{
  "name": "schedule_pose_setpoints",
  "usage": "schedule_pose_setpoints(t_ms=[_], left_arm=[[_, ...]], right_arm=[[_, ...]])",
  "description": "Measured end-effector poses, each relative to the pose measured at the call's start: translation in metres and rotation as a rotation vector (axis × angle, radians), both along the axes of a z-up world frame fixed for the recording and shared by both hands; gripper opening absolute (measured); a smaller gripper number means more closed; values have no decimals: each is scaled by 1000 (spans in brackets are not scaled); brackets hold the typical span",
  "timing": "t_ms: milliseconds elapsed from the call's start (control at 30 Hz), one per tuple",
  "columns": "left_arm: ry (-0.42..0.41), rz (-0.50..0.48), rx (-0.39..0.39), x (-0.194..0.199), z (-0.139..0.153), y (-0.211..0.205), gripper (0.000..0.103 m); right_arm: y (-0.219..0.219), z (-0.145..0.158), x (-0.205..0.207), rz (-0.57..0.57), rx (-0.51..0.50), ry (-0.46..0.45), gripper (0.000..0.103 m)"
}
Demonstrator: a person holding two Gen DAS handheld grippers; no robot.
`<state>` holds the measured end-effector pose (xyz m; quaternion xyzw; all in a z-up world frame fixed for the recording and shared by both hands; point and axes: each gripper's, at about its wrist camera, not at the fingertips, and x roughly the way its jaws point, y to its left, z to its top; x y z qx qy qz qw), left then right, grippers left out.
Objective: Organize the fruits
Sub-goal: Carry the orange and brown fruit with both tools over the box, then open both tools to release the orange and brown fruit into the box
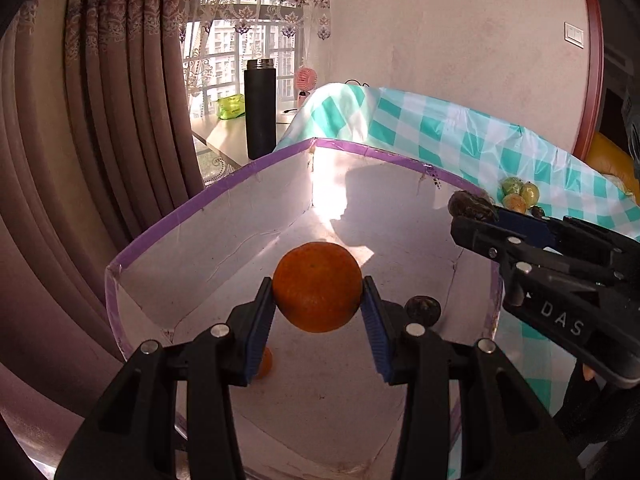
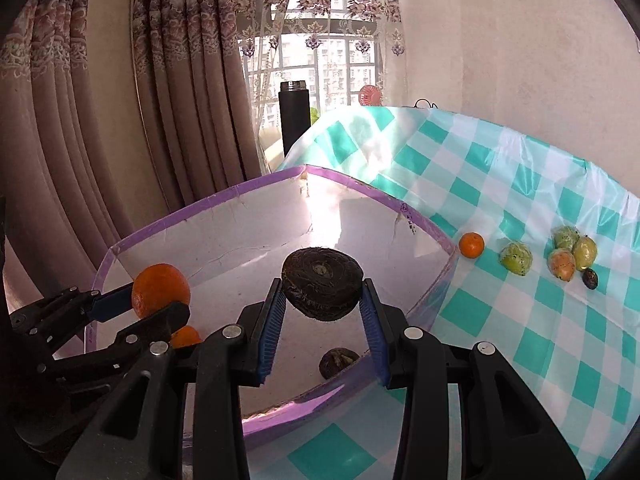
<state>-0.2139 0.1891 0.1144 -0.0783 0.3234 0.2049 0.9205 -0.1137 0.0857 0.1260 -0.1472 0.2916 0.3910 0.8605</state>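
Note:
My left gripper (image 1: 318, 300) is shut on an orange (image 1: 317, 286) and holds it above the inside of the white box with a purple rim (image 1: 224, 188). It also shows in the right wrist view (image 2: 160, 290). My right gripper (image 2: 323, 298) is shut on a dark brown round fruit (image 2: 322, 283) and holds it over the box (image 2: 208, 200). It shows at the right of the left wrist view (image 1: 470, 204). On the box floor lie a small orange (image 1: 265, 364) and a dark fruit (image 1: 422, 310).
On the green checked tablecloth (image 2: 500, 200), right of the box, lie a small orange (image 2: 471, 245), several green-yellow fruits (image 2: 516, 258) and a small dark fruit (image 2: 590, 279). A black flask (image 1: 260, 110) stands behind the box. Curtains hang at the left.

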Motion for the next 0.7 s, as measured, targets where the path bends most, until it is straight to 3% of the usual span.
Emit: schedule_pose_setpoints(t_ms=[133,333,533,633,700], left_arm=[[123,-7,39,12,-9,20,43],[246,-23,46,28,-25,41,43],[308,-13,41,37,-31,54,44],[328,-16,2,38,-36,59,44],[338,-4,2,38,-38,59,52]], right_arm=[[38,-18,-1,44,-209,-1,39],[75,-46,-4,113,-414,28,39],[86,-67,-5,135,-478,77,39],[85,-68,-4,127,-462,93,41],[84,-66,-4,125,-456,91,52]])
